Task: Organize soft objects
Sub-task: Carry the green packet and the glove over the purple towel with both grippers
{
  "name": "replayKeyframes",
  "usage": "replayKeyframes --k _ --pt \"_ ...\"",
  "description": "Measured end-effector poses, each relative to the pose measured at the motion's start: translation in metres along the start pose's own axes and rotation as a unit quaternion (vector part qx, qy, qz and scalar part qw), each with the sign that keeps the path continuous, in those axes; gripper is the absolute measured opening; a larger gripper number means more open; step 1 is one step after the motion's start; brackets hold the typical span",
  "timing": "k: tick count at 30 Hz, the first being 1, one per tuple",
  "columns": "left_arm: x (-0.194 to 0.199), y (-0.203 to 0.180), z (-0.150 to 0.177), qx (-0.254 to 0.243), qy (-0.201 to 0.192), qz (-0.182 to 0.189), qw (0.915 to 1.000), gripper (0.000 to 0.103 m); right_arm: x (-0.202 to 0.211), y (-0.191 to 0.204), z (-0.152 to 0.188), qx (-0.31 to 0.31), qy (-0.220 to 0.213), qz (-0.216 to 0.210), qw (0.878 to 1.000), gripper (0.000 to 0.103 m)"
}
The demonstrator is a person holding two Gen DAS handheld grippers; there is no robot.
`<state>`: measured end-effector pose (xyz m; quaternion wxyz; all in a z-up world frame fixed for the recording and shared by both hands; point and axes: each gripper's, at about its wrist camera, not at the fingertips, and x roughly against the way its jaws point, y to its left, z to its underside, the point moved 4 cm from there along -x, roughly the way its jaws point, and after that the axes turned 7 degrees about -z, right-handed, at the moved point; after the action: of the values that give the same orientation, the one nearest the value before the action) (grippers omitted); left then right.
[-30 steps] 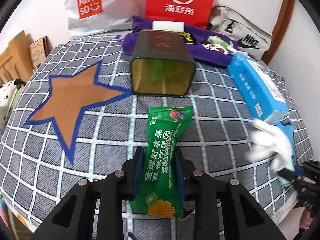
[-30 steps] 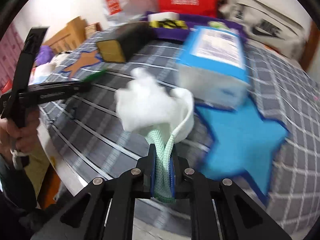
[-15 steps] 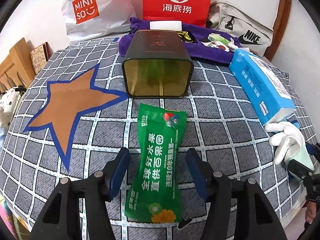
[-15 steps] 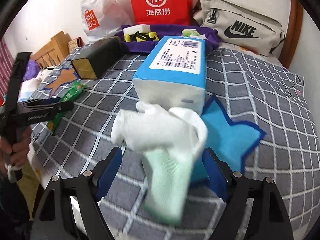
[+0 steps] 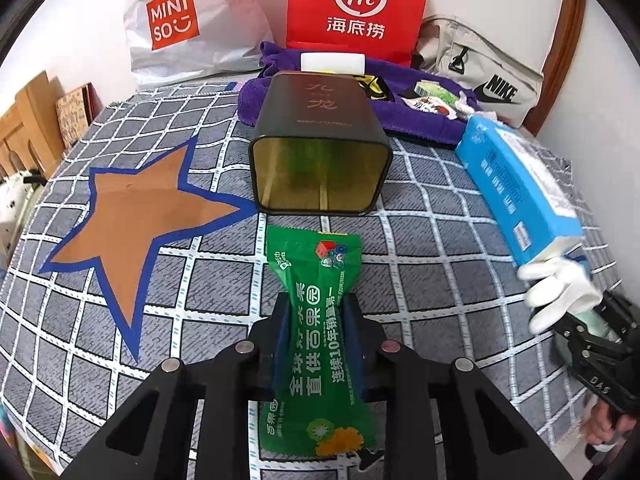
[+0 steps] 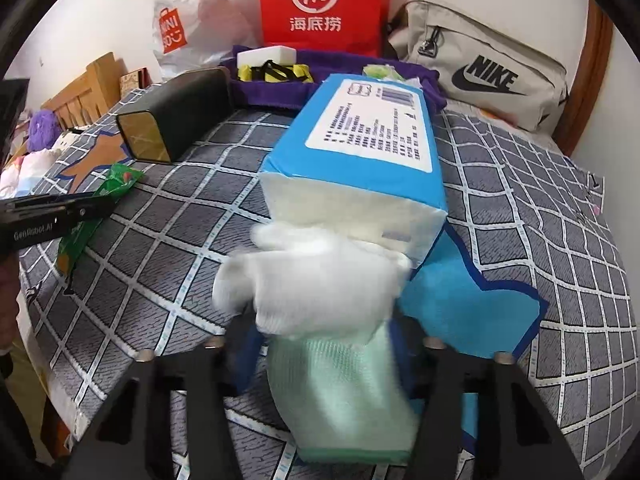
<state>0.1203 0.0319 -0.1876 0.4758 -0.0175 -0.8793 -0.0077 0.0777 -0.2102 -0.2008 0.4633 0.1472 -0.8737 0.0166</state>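
Observation:
A green snack packet lies on the checked bedspread, just in front of an open dark tin lying on its side. My left gripper is closing on the packet; its pads pinch the packet's middle into a waist. A white glove with a pale green cuff rests against the end of a blue tissue pack, over a blue star patch. My right gripper is closing on the cuff, pads against its sides; the picture is blurred there. The left wrist view shows the glove at far right.
An orange star patch lies left of the tin. At the back are a purple towel with small items, a red paper bag, a white shopping bag and a beige sling bag. The bed edge runs close behind both grippers.
Both grippers opened wide half a second ago, leaving packet and glove on the bed, and have closed on them again. The right gripper came closer to the tissue pack.

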Motion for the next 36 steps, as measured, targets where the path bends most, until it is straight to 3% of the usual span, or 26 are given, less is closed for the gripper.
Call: replayKeyframes --k 9,22,36 --pt "0.025 0.005 -0.007 0.018 -0.012 0.006 0.9997 0.024 0.038 0.010 -0.011 -0.007 -0.030 -0.056 0.998 0.039" --pt "0.071 0.005 -0.040 0.032 -0.049 0.002 0.9983 0.024 0.082 0.009 -0.057 0.000 -0.085 -0.051 0.995 0.039" --pt "0.086 -0.004 -0.072 0.022 -0.061 0.001 0.9979 0.024 0.084 0.005 -0.088 0.005 -0.087 -0.051 0.995 0.039"
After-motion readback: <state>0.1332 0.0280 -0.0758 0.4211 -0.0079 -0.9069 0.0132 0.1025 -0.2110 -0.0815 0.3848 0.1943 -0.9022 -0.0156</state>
